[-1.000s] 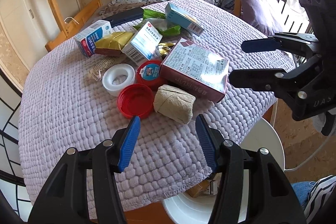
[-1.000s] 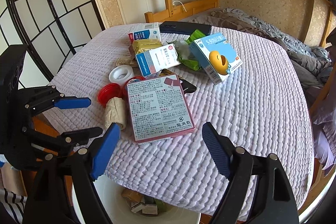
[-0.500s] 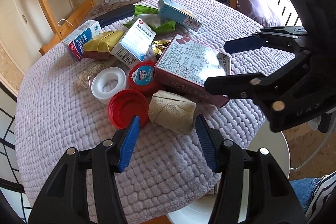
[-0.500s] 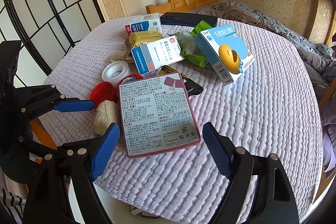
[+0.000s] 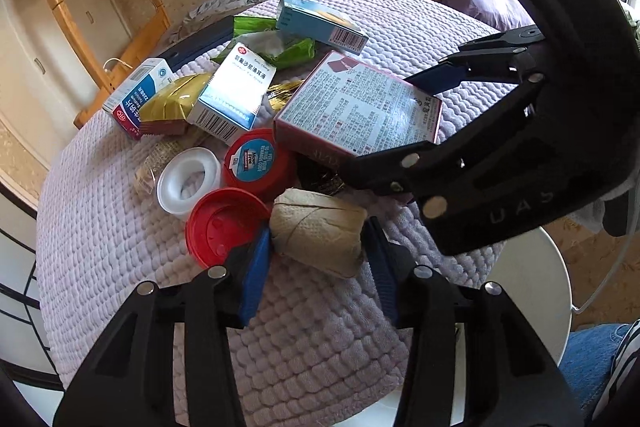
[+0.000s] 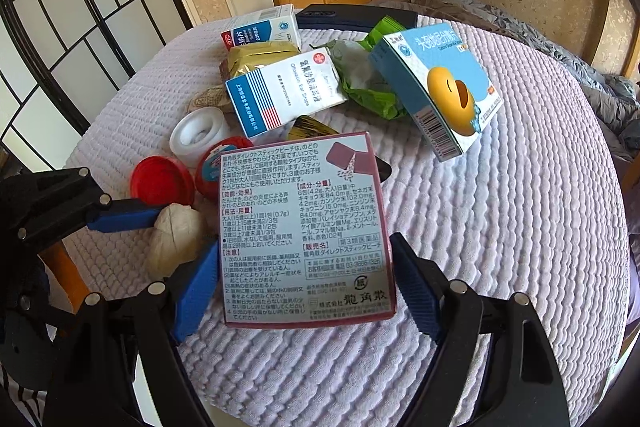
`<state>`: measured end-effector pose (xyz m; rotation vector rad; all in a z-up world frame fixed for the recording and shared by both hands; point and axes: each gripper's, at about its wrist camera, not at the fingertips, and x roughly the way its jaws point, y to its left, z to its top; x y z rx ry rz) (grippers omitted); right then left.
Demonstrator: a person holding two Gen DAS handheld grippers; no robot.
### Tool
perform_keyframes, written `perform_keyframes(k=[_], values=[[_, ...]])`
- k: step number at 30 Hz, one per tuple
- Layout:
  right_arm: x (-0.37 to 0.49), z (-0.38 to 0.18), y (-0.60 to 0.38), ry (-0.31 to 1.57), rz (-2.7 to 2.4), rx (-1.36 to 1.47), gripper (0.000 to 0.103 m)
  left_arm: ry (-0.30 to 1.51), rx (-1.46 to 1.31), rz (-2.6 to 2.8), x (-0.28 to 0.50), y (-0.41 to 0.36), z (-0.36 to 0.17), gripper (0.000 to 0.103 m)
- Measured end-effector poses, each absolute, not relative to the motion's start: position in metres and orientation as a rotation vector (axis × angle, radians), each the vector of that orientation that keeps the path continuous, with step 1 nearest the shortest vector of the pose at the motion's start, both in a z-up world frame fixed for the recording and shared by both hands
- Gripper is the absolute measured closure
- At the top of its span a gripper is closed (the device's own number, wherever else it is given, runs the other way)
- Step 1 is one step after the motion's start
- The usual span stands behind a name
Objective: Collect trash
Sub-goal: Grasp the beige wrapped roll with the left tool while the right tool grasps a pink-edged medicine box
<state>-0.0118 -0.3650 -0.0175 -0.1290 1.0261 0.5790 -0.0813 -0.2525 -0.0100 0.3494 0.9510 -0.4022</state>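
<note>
The left tongs (image 5: 318, 259) have just been closing and squeeze the paper wad (image 5: 320, 231); lift gently. The right tongs (image 6: 304, 285), released, straddle the red box (image 6: 304, 231); squeeze its sides.

Cartons: four on the quilted worktop (image 6: 520, 227) — a maroon-edged box (image 6: 304, 227) nearest the front edge, a blue box with an orange cartoon face (image 6: 444, 87) toward the right edge, a striped white-and-blue box (image 6: 280, 91) in the middle, and a small white-and-blue box (image 6: 260, 27) near the far edge.
Red lids: two, an upturned red lid (image 5: 224, 227) and a labelled red cap (image 5: 256, 163), side by side.
White rings: one (image 5: 188, 183), just beside the lids.
Paper wads: one (image 5: 320, 231), at the front edge.
Gold packets: one (image 5: 176, 103).
Green wrappers: one crumpled (image 5: 280, 47).
Hand-held grippers: two, left (image 5: 316, 259) and right (image 6: 304, 283).
</note>
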Motion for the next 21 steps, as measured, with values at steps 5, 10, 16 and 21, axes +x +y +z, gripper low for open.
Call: perform_keyframes(k=[5,10,16,21], values=[[-0.017,-0.014,-0.371,1.009,0.567,-0.135,0.025,0.947,0.325,-0.405,-0.082,-0.250,-0.007,0.055],[-0.026,-0.004,-0.380,0.983,0.555,-0.131,0.025,0.952,0.272,-0.407,-0.084,-0.247,-0.001,0.055],[-0.040,0.002,-0.391,0.977,0.547,-0.127,0.025,0.960,0.205,-0.411,-0.088,-0.242,0.003,0.055],[-0.053,0.005,-0.397,0.978,0.547,-0.121,0.025,0.965,0.175,-0.400,-0.093,-0.240,0.005,0.055]])
